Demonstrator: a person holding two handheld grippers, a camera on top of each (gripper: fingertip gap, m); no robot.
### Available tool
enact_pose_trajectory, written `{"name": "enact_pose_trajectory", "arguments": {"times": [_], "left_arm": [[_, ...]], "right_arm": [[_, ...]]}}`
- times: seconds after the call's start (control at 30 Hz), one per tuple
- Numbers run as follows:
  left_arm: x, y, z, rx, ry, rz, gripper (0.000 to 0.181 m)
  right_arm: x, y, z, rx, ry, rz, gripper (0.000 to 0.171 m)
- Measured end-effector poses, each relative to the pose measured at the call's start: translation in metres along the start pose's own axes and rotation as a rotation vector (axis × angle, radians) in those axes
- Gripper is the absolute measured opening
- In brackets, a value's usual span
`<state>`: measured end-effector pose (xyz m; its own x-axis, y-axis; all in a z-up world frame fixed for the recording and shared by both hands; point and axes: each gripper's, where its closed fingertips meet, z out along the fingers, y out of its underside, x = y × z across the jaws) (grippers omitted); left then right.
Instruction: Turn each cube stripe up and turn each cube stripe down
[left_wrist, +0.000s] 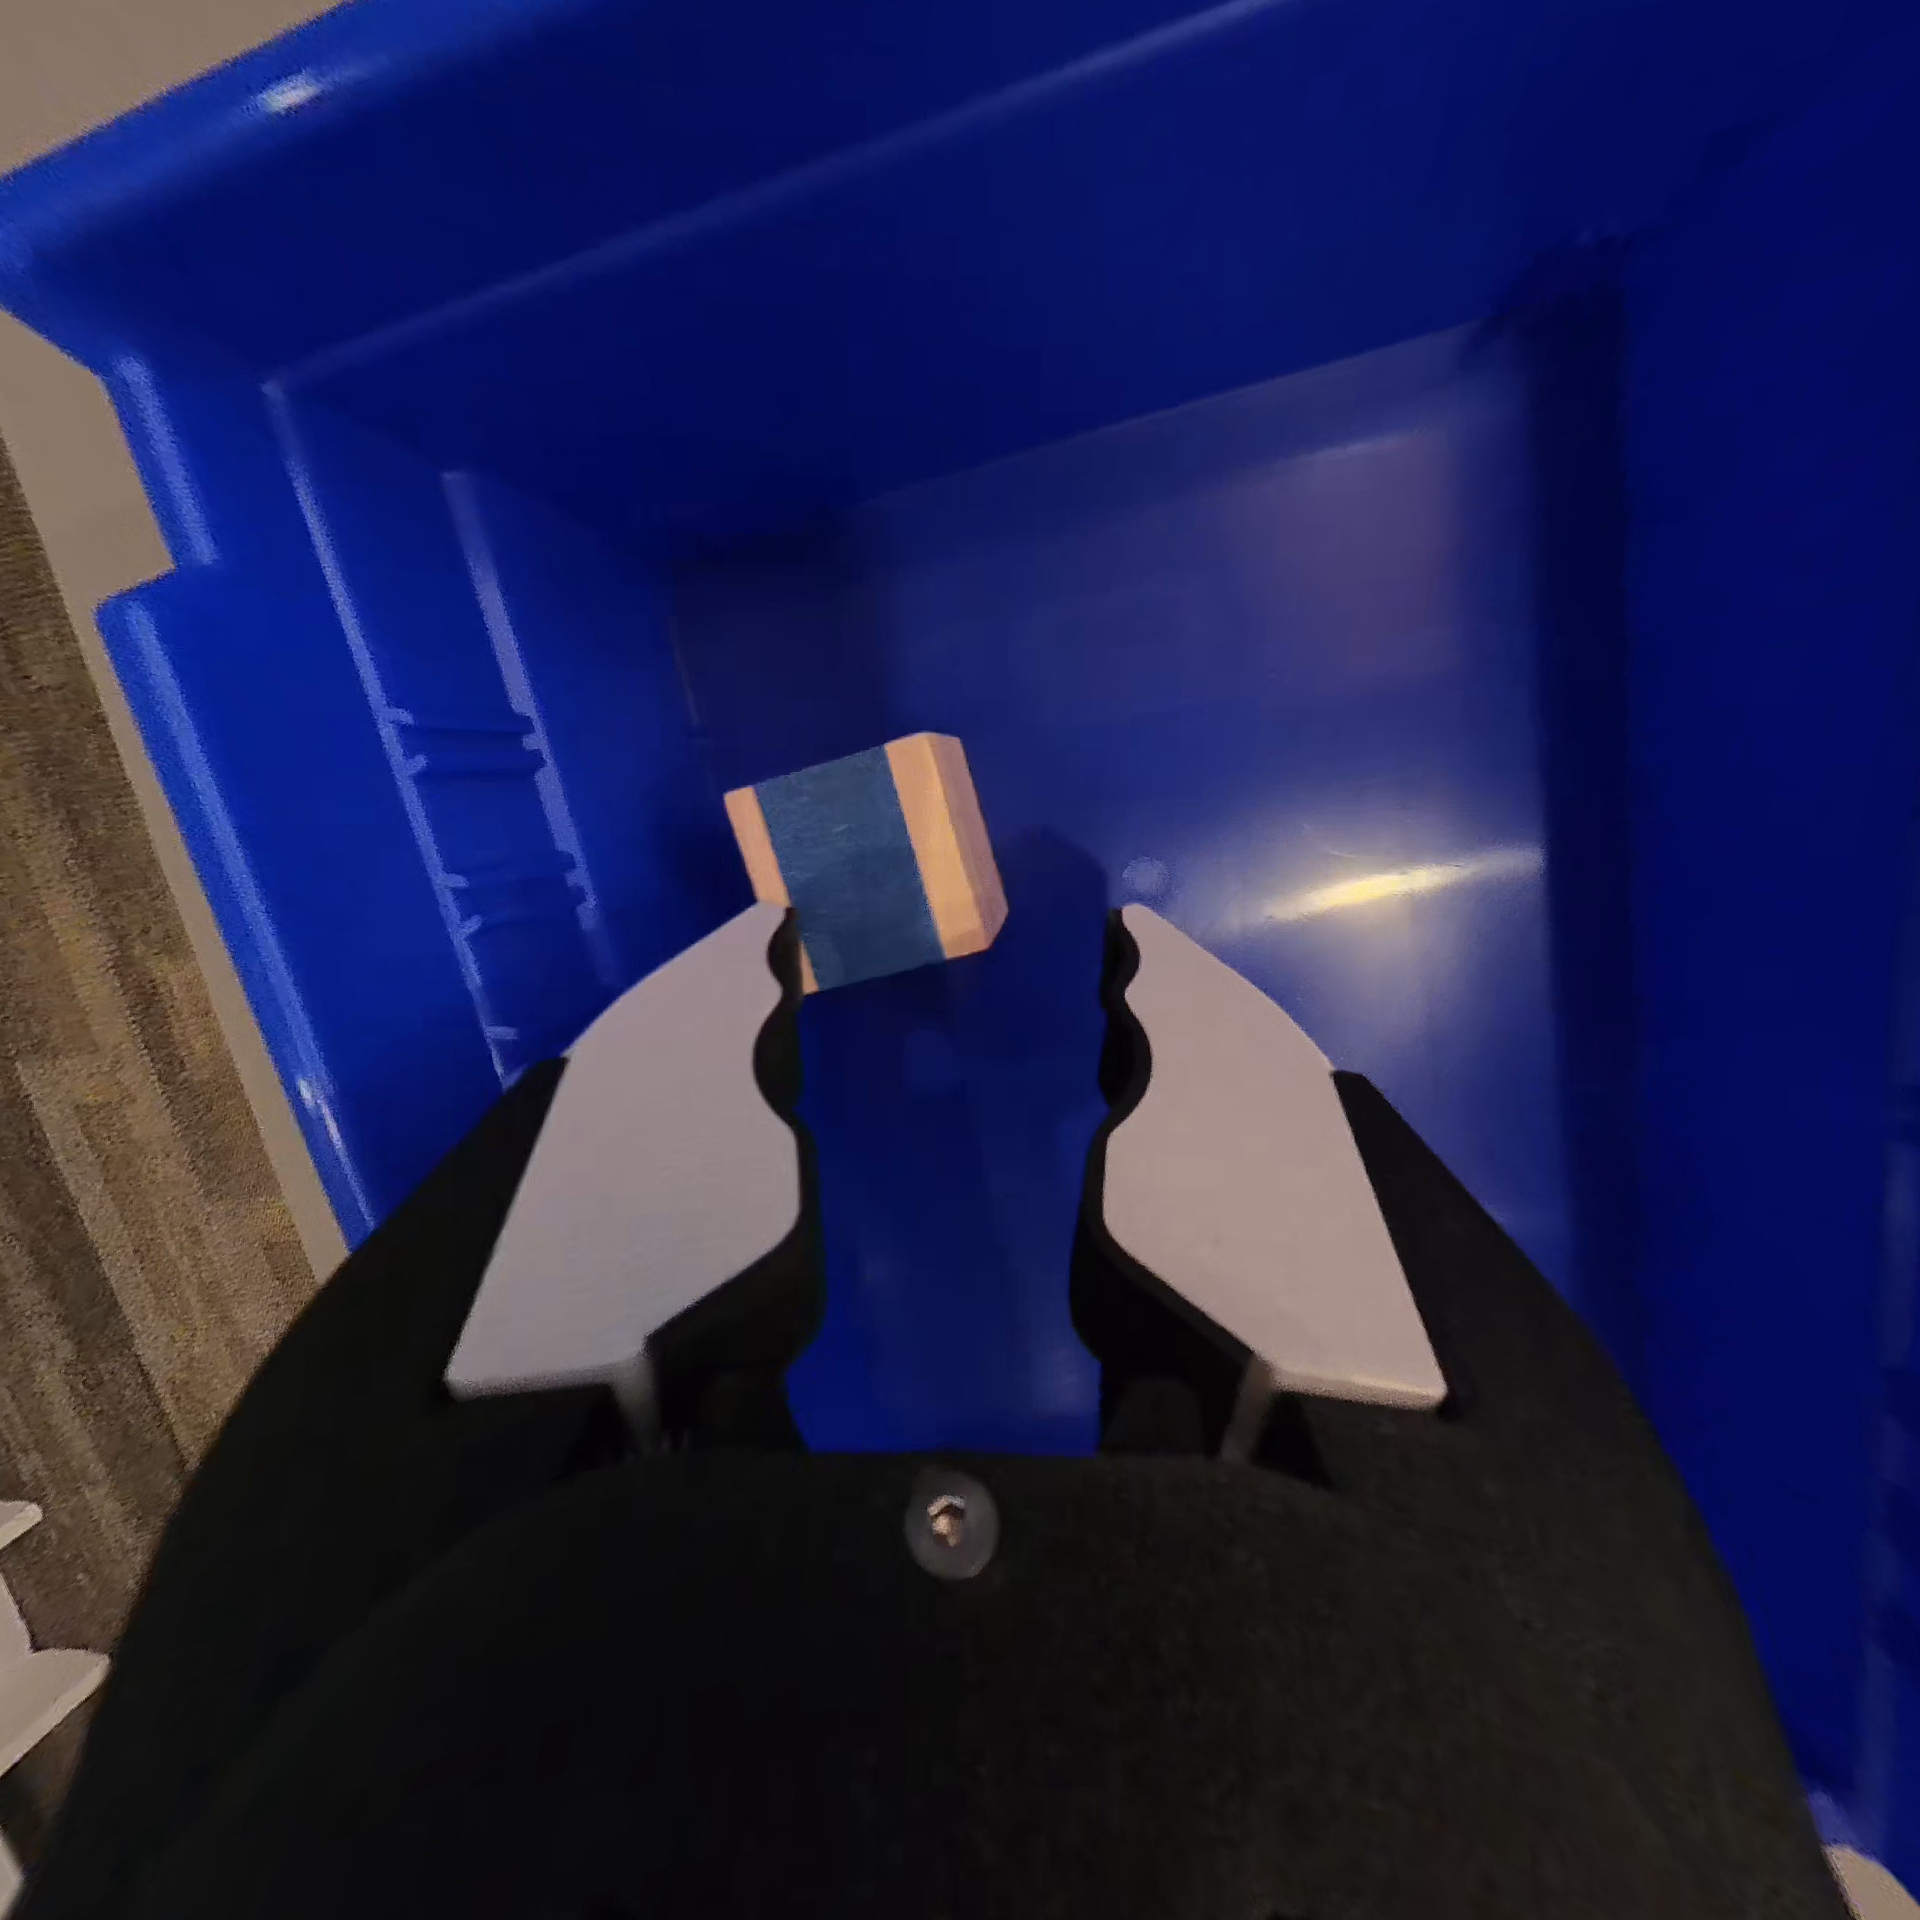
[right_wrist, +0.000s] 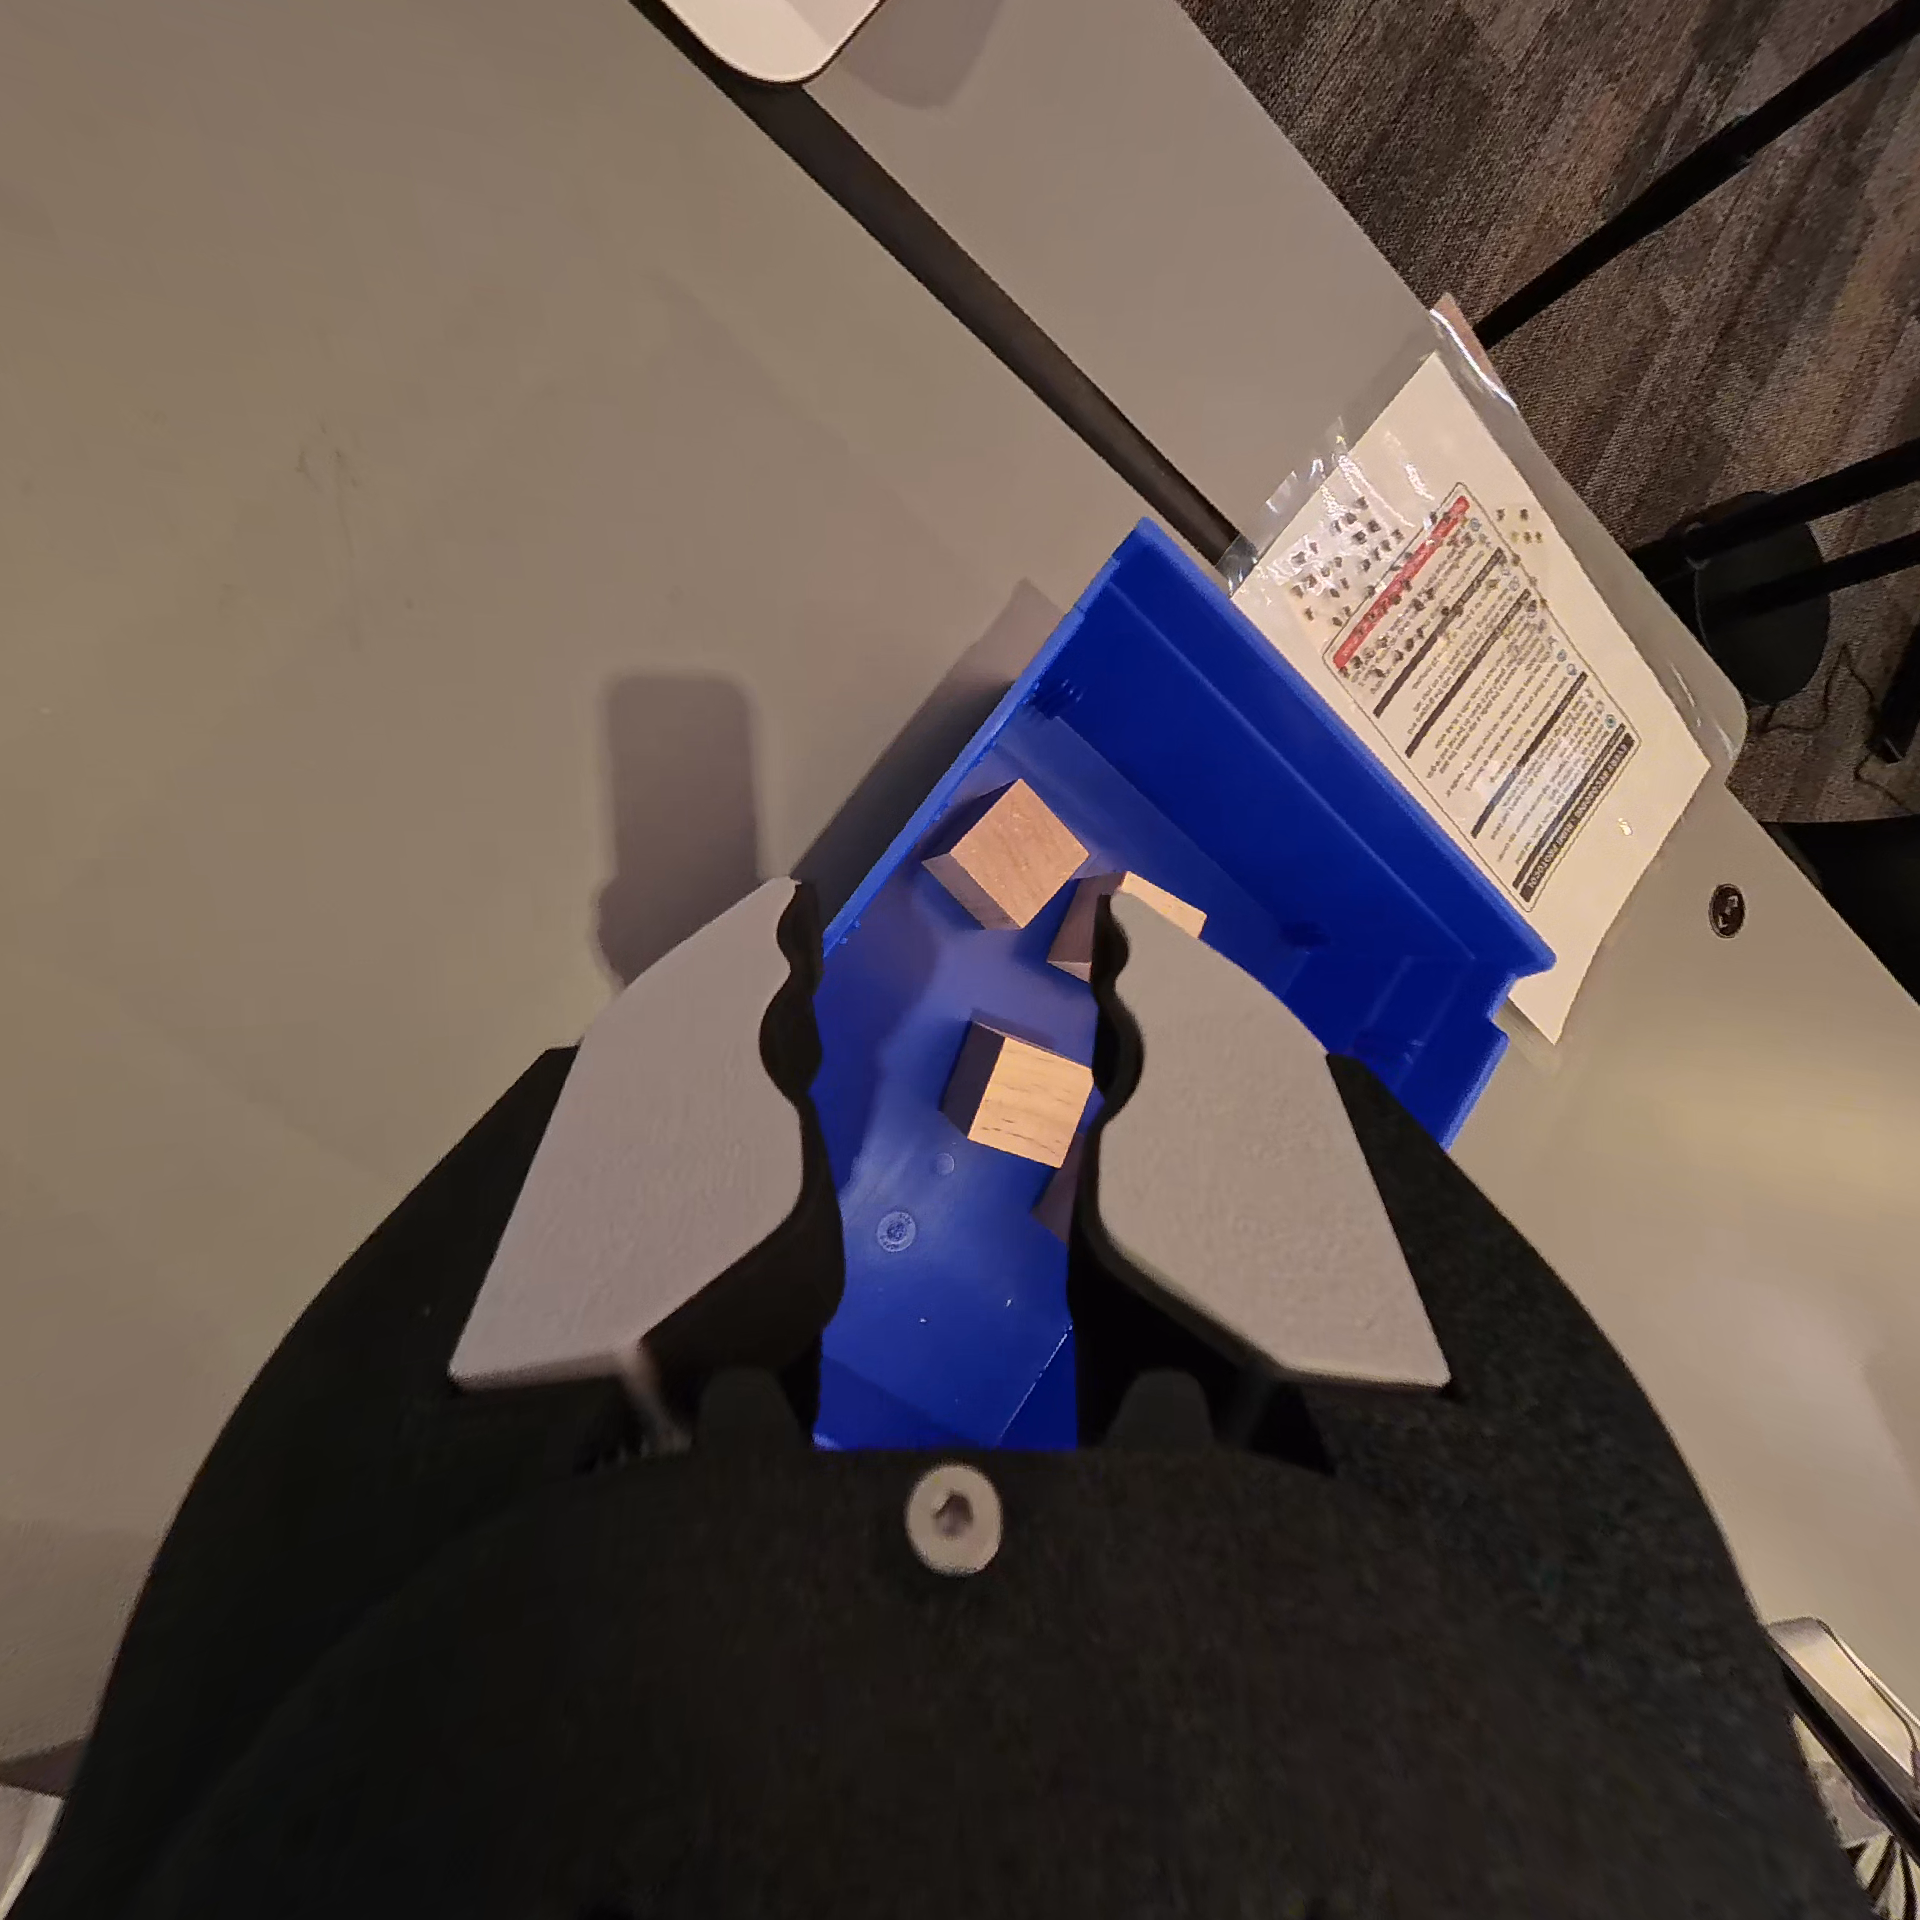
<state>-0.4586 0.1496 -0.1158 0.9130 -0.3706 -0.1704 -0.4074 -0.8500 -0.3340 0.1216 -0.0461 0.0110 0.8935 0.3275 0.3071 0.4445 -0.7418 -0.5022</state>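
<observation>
The left gripper is hanging wide and empty inside a blue bin, where a striped cube is lying stripe up just beyond its fingertips. The right gripper is also gaping wide, over plain wooden cubes in a blue bin on the worktop.

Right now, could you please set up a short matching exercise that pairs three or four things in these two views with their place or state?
Things:
1. striped cube
2. left gripper
3. printed sheet
4. plain cube

Places or states:
A. in a clear sleeve on the table, beyond the blue bin
B. open, holding nothing
C. blue band facing up
D. between the right gripper's fingers in the view, wood face up

Pairs: 1-C, 2-B, 3-A, 4-D
</observation>
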Motion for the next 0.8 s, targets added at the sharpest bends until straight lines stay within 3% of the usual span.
{"name": "enact_pose_trajectory", "arguments": {"times": [0.07, 0.33, 0.57, 0.67, 0.8], "left_arm": [[0.001, -0.005, -0.003, 0.032, 0.021, -0.018, 0.05], [-0.014, -0.002, 0.009, 0.005, -0.019, -0.114, 0.064], [-0.004, 0.001, 0.025, -0.051, 0.052, -0.153, 0.049], [0.008, -0.009, 0.009, -0.009, 0.157, -0.202, 0.048], [0.026, -0.035, -0.046, 0.181, 0.217, -0.146, 0.048]], "right_arm": [[0.0, 0.001, 0.001, -0.008, 0.001, -0.003, 0.05], [-0.003, 0.007, 0.007, -0.053, -0.001, -0.02, 0.05], [-0.008, 0.006, 0.011, -0.07, -0.01, -0.041, 0.049], [-0.011, 0.003, 0.015, -0.069, -0.005, -0.062, 0.049], [-0.02, -0.024, 0.017, 0.039, 0.015, -0.12, 0.048]]}}
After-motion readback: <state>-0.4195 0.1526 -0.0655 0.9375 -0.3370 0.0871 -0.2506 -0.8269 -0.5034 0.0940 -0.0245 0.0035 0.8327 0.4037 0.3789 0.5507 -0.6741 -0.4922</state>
